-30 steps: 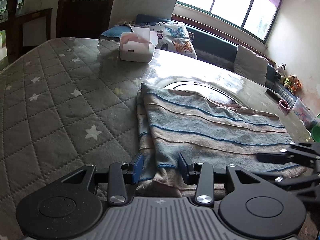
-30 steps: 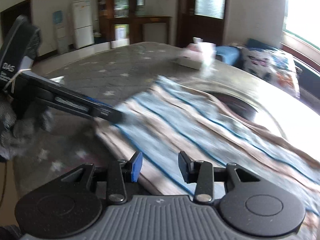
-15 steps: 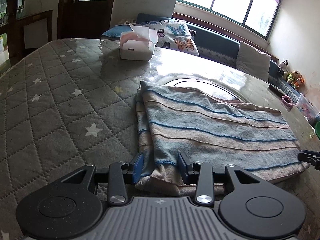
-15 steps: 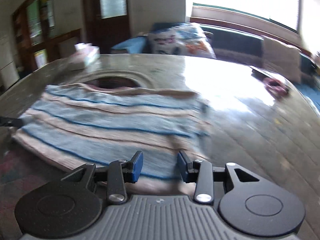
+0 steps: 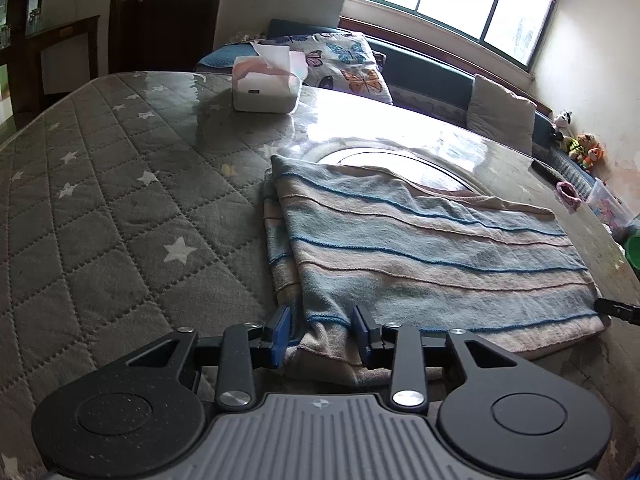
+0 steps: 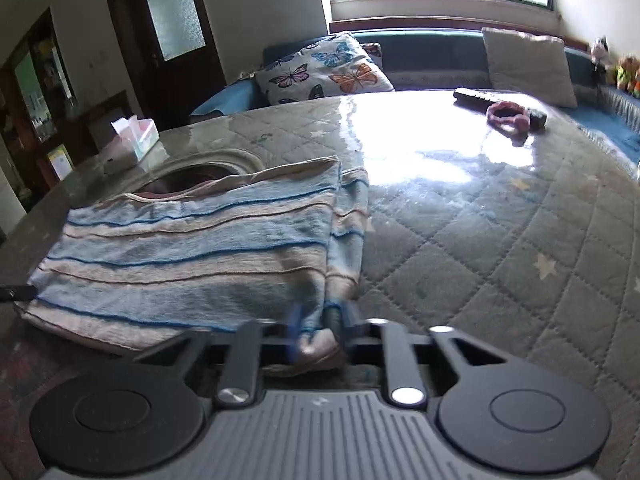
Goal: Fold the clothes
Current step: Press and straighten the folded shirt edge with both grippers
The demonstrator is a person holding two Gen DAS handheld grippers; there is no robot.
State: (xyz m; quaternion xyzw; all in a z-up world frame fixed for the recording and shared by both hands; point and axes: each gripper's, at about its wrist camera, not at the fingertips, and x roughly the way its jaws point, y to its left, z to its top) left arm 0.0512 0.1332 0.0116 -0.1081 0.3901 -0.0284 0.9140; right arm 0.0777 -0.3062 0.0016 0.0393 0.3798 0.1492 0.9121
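A blue and beige striped garment (image 5: 420, 256) lies folded flat on the quilted star-pattern table cover (image 5: 100, 200). My left gripper (image 5: 322, 330) is open, its fingers on either side of the garment's near left corner. In the right wrist view the same garment (image 6: 192, 256) lies to the left, and my right gripper (image 6: 318, 334) has closed in on its near right corner, with cloth bunched between the blurred fingers. The right gripper's tip (image 5: 616, 310) shows at the far right edge of the left wrist view.
A tissue box (image 5: 266, 84) stands at the back of the table. A pink scrunchie (image 6: 510, 114) and a dark remote (image 6: 476, 96) lie at the far right side. A sofa with a butterfly cushion (image 5: 344, 64) runs behind the table under the window.
My right gripper swung from the garment's left side across to its right corner and its fingers closed in on the cloth. My left gripper stayed at the left corner, still open.
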